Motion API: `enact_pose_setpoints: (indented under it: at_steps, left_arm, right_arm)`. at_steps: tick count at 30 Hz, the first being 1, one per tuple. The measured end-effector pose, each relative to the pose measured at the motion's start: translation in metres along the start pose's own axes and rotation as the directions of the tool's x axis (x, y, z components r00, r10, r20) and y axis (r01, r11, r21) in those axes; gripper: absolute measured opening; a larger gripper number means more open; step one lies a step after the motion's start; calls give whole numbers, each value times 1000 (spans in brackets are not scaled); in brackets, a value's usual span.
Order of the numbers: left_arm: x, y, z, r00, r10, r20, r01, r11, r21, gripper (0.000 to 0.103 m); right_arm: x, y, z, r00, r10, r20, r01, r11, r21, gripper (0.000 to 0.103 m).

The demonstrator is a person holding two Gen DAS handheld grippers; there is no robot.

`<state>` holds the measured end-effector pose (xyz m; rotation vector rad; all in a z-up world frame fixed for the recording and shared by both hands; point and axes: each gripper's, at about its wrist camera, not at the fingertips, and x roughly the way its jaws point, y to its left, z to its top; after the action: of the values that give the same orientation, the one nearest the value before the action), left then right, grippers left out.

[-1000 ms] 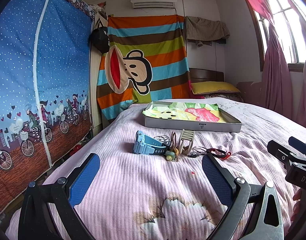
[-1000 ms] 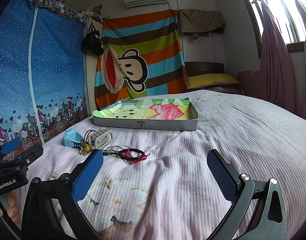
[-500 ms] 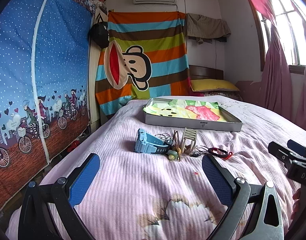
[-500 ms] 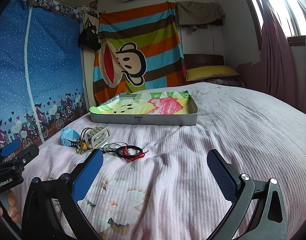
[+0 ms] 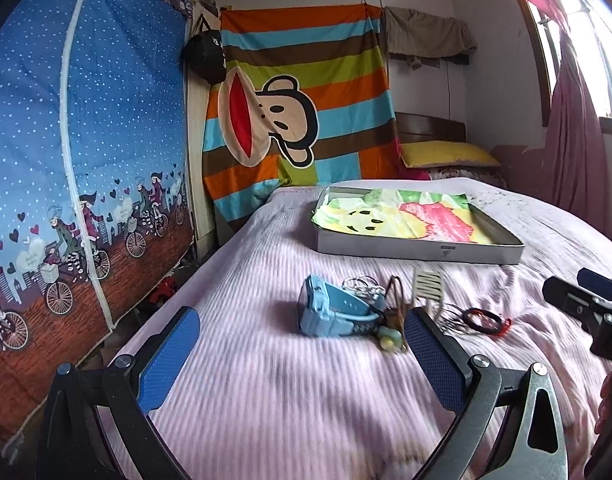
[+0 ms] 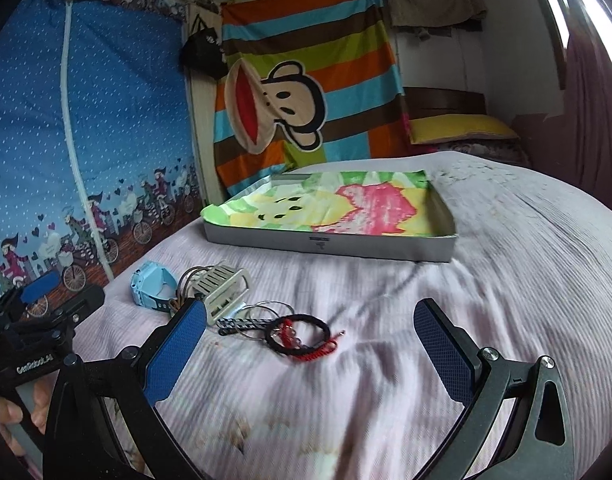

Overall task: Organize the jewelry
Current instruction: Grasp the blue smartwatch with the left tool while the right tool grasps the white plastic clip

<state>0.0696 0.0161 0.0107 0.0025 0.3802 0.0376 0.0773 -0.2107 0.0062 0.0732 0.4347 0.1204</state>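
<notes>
Jewelry (image 6: 242,308) lies heaped on the bed (image 6: 506,280), short of the tray (image 6: 330,244). Left gripper (image 5: 302,344): jaws spread, watch (image 5: 334,312) beyond them. Right gripper (image 6: 318,340): jaws spread, bracelet (image 6: 302,336) between, untouched.

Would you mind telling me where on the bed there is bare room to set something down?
The pink striped bedspread lies bare right of the black-and-red cord bracelet, and in front of the jewellery, nearer the tongs. The shallow grey tray holds only its colourful liner. It is crowded from the light blue watch to that bracelet.
</notes>
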Motion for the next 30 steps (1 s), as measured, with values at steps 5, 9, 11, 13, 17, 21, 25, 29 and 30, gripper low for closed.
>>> enact_pose_setpoints:
  at_steps: [5,9,11,13,17,21,25,29,30]
  left_arm:
    - [25,10,9,997,-57,-49,56,998,-26,102]
    - [45,15,15,989,-112,-100,108,993,-41,88]
    - [53,14,14,984,-130,-118,125,991,-47,85]
    - [62,15,13,977,-157,-142,149,987,-65,81]
    - [74,16,11,966,-192,-174,176,979,-103,71]
    - [83,20,9,958,-212,-195,187,972,-140,60]
    - [92,23,6,949,-226,-221,189,966,-176,51]
    - [94,24,2,946,-234,-225,191,962,-194,44]
    - [94,25,2,945,-236,-225,193,961,-196,43]
  right_arm:
    - [27,11,8,996,78,-43,-79,997,-4,102]
    - [47,15,9,986,147,-76,-144,989,41,101]
    - [56,19,7,983,163,-89,-160,986,40,100]
    - [63,20,6,978,184,-103,-179,982,54,96]
    - [74,19,4,967,226,-120,-215,972,97,93]
    - [89,23,5,956,260,-136,-243,962,128,85]
    - [102,32,4,949,273,-159,-252,958,139,83]
    - [110,40,2,942,278,-187,-255,957,139,77]
    - [113,42,1,941,278,-195,-255,957,137,75]
